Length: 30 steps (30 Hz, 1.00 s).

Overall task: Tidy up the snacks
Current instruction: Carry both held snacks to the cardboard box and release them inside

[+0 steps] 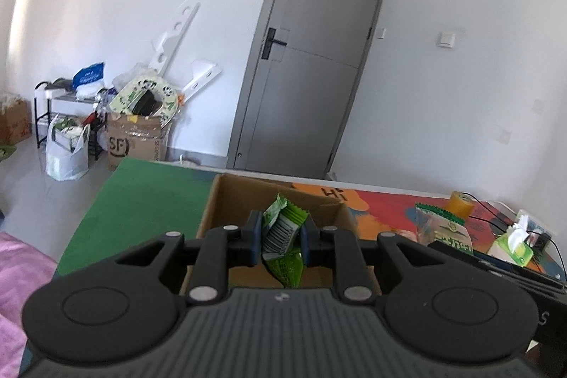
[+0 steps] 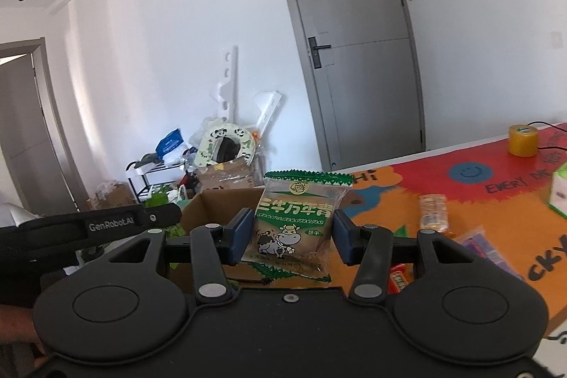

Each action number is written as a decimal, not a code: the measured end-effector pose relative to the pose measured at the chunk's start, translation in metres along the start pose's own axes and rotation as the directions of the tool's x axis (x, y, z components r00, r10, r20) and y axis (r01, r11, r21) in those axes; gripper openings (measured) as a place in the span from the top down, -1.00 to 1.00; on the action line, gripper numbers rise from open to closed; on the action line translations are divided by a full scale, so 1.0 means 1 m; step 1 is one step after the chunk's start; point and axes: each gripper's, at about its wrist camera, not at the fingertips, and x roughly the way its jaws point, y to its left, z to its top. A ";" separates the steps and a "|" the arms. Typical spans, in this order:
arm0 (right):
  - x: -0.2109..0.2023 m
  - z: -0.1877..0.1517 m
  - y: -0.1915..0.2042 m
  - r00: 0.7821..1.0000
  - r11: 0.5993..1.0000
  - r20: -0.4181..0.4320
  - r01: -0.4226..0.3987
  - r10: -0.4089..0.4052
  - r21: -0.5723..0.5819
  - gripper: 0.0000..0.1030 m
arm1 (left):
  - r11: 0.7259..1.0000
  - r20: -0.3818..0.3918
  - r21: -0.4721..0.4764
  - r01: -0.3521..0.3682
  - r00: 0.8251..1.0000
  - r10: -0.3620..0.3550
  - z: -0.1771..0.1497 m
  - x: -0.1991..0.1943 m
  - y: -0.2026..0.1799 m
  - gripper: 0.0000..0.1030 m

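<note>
Open-topped cardboard box (image 1: 226, 201) ahead; scattered snacks (image 2: 434, 213) rightward

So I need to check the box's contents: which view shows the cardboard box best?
The left wrist view: the cardboard box lies ahead, open top and inside visible past the held green packet. In the right wrist view, grippers and the biscuit packet hide most of it.

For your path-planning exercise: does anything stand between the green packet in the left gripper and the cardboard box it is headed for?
Nothing visible does. The left gripper holds the crumpled green snack packet over the open cardboard box; the box top is open. The right gripper's biscuit packet is off to the side.
</note>
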 end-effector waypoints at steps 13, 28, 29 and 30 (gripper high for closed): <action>0.022 0.009 0.028 0.999 0.999 0.013 -0.034 0.034 -0.029 -0.17 | 0.995 -0.017 -0.071 -0.068 0.998 0.067 0.004 -0.017 0.029 -0.29; -0.027 -0.006 -0.013 0.999 0.998 0.004 0.036 -0.036 0.047 -0.58 | 0.995 0.002 -0.071 -0.077 0.997 0.077 -0.004 -0.036 0.006 -0.70; -0.029 -0.007 -0.014 0.999 0.998 0.008 0.040 -0.041 0.051 -0.62 | 0.995 0.007 -0.066 -0.073 0.997 0.074 -0.004 -0.038 0.003 -0.70; -0.034 -0.007 -0.016 0.999 0.997 0.014 0.044 -0.045 0.056 -0.65 | 0.996 0.013 -0.060 -0.068 0.998 0.069 -0.005 -0.040 -0.001 -0.71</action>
